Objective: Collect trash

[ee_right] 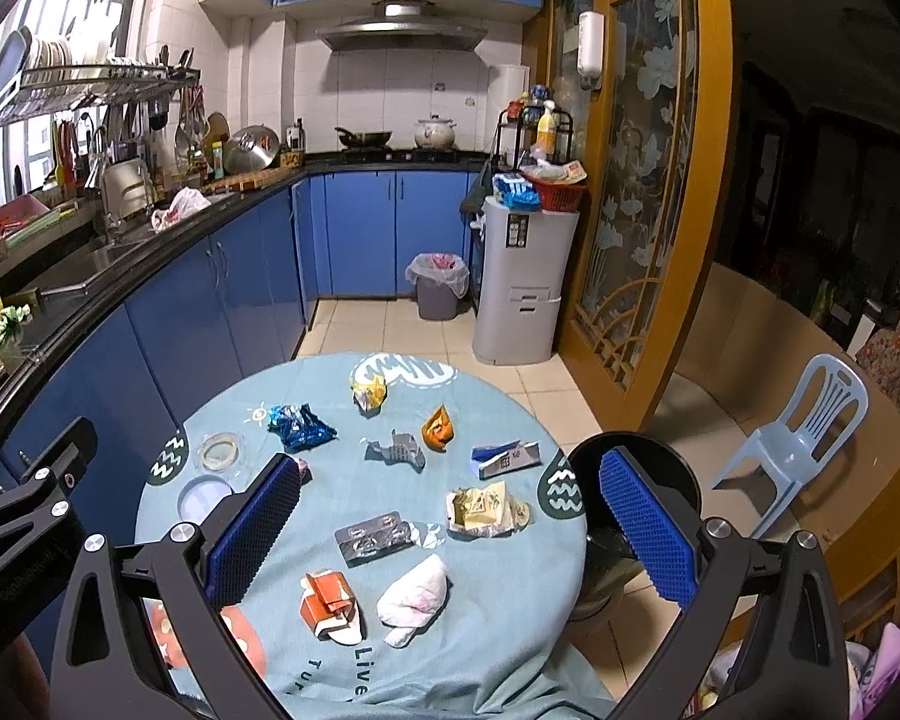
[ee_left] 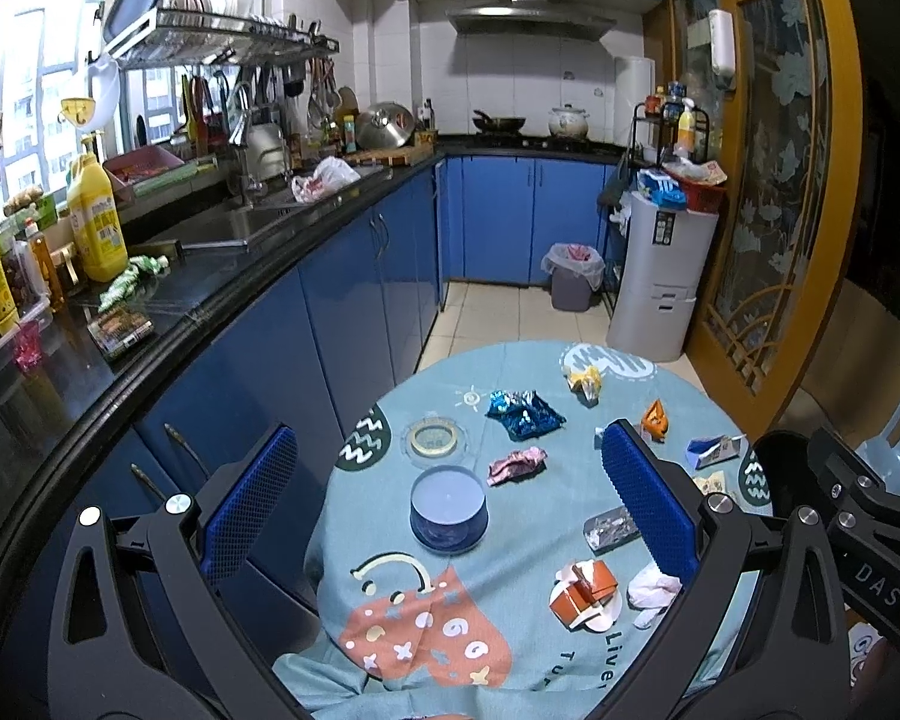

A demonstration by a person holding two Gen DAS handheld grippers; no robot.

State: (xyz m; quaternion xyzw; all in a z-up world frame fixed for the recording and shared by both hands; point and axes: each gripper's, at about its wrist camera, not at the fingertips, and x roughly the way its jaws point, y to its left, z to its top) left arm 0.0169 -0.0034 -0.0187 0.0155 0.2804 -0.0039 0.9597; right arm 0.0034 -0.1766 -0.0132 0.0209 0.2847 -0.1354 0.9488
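Observation:
Several pieces of trash lie on a round table with a light-blue cloth (ee_right: 510, 630): a crumpled white tissue (ee_right: 415, 597), an orange-white carton (ee_right: 329, 603), a silver blister pack (ee_right: 373, 535), a beige wrapper (ee_right: 487, 510), a blue-white carton (ee_right: 504, 457), an orange wrapper (ee_right: 438, 429), a blue foil wrapper (ee_right: 299, 427) and a yellow wrapper (ee_right: 369, 391). A pink wrapper (ee_left: 516, 465) shows in the left wrist view. A black bin (ee_right: 678, 480) stands at the table's right edge. My left gripper (ee_left: 450, 516) and right gripper (ee_right: 450, 534) are open and empty above the table's near side.
A blue round container (ee_left: 449, 507) and a tape roll (ee_left: 433, 438) sit on the table's left part. Blue kitchen cabinets with a black counter (ee_left: 168, 324) run along the left. A lined grey waste bin (ee_right: 438, 288) and a plastic chair (ee_right: 804, 426) stand on the floor.

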